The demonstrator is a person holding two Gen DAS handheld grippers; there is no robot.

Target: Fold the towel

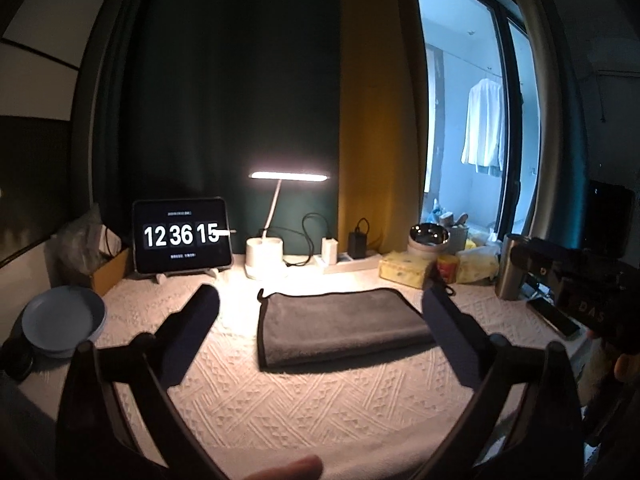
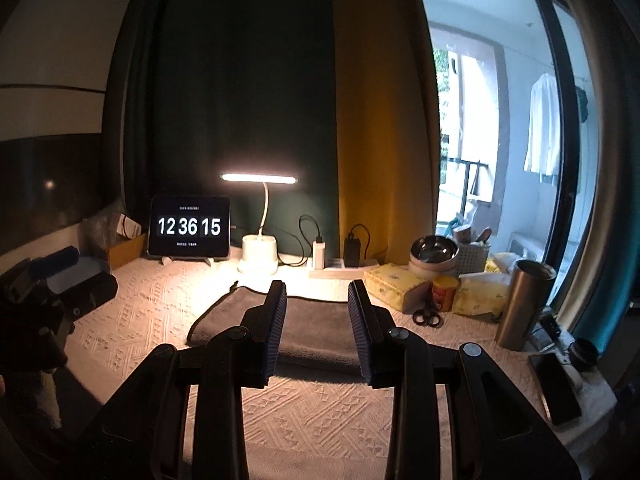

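Observation:
A grey towel [image 1: 340, 326] with a dark hem lies folded in a flat rectangle on the white patterned tablecloth [image 1: 300, 400]. It also shows in the right wrist view [image 2: 316, 332]. My left gripper [image 1: 320, 300] is open wide, held above the cloth in front of the towel, its fingers apart on either side and empty. My right gripper [image 2: 317, 292] is open and empty, held above the towel's near edge. The left gripper appears at the left edge of the right wrist view [image 2: 60, 280], and the right one at the right edge of the left wrist view [image 1: 580, 280].
A tablet clock [image 1: 182, 236], lit desk lamp [image 1: 266, 256] and chargers [image 1: 356, 244] stand at the back. Blue plates [image 1: 60, 322] sit at left. Tissue packs [image 2: 394, 286], a bowl [image 2: 434, 256], red tin [image 2: 444, 294], scissors [image 2: 428, 318], steel tumbler [image 2: 524, 304] and phone [image 2: 554, 388] crowd the right.

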